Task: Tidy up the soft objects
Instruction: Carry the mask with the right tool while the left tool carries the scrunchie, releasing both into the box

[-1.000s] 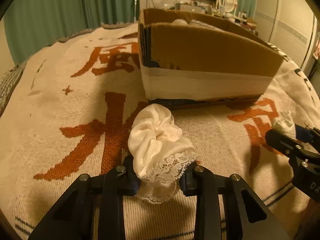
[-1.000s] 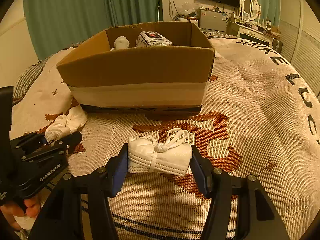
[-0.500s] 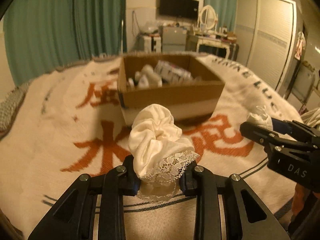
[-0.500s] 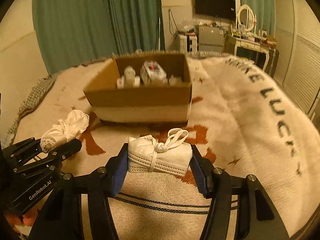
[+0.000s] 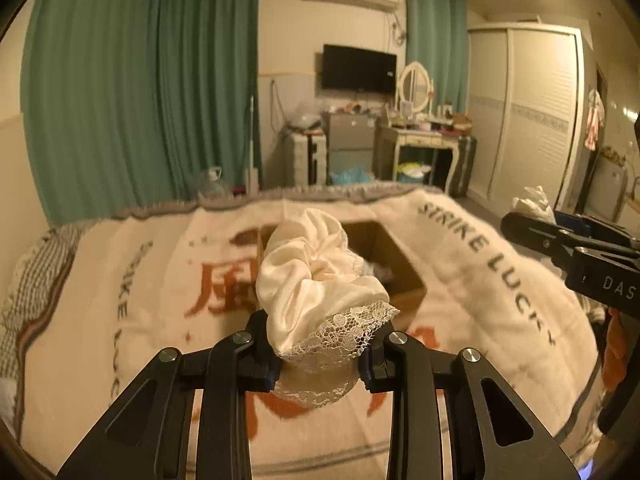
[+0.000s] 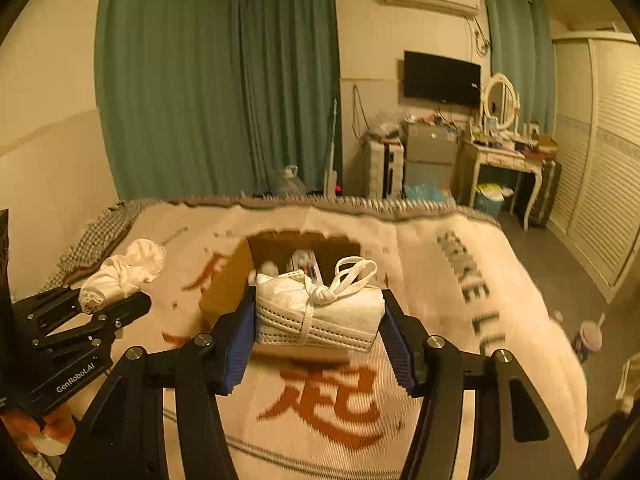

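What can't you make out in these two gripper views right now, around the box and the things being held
- Cardboard box contents: in the left wrist view the held satin scrunchie covers most of the opening.
- Box items in the right wrist view: small, motion-blurred, partly behind the tied face mask bundle.
- Person's hand: cut off by the right wrist view's edge.
- Blanket lettering: blurred.

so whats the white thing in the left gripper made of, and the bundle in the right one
The scrunchie: seemingly satin, from its smooth sheen and soft gathers, with a see-through lace edge. The bundle: probably matte nonwoven face-mask fabric, with dotted seams, tied by its flat ear loop.
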Demonstrator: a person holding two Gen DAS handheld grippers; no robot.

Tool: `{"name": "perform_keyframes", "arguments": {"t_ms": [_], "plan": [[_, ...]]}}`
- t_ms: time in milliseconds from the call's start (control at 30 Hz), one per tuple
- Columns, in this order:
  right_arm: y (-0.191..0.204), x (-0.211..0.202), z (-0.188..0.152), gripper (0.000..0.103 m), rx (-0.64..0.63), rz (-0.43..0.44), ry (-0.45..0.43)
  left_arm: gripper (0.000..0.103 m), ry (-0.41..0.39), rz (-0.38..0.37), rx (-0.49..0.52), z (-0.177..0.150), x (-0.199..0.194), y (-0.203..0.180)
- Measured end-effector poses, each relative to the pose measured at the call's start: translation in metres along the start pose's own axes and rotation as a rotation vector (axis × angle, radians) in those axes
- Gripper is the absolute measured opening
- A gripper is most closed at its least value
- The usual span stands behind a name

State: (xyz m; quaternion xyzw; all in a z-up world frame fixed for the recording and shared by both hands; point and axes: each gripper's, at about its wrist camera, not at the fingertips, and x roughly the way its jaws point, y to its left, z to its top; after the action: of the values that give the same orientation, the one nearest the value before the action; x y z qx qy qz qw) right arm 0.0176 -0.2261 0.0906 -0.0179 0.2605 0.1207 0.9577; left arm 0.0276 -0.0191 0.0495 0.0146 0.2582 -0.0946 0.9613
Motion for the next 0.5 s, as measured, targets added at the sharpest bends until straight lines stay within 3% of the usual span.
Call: {"name": "perform_keyframes", "arguments": {"t_ms": [233, 500], "plan": [[0.003, 0.042, 0.046, 0.058, -0.043, 0.025, -0.020, 0.028, -0.015, 0.006, 0.009, 0.038, 0.044, 0.009], [-0.005, 0.149, 0.066, 0.058, -0.069, 0.014, 0.037, 0.028, 0.084, 0.037, 0.049, 0.046, 0.158, 0.021]]}}
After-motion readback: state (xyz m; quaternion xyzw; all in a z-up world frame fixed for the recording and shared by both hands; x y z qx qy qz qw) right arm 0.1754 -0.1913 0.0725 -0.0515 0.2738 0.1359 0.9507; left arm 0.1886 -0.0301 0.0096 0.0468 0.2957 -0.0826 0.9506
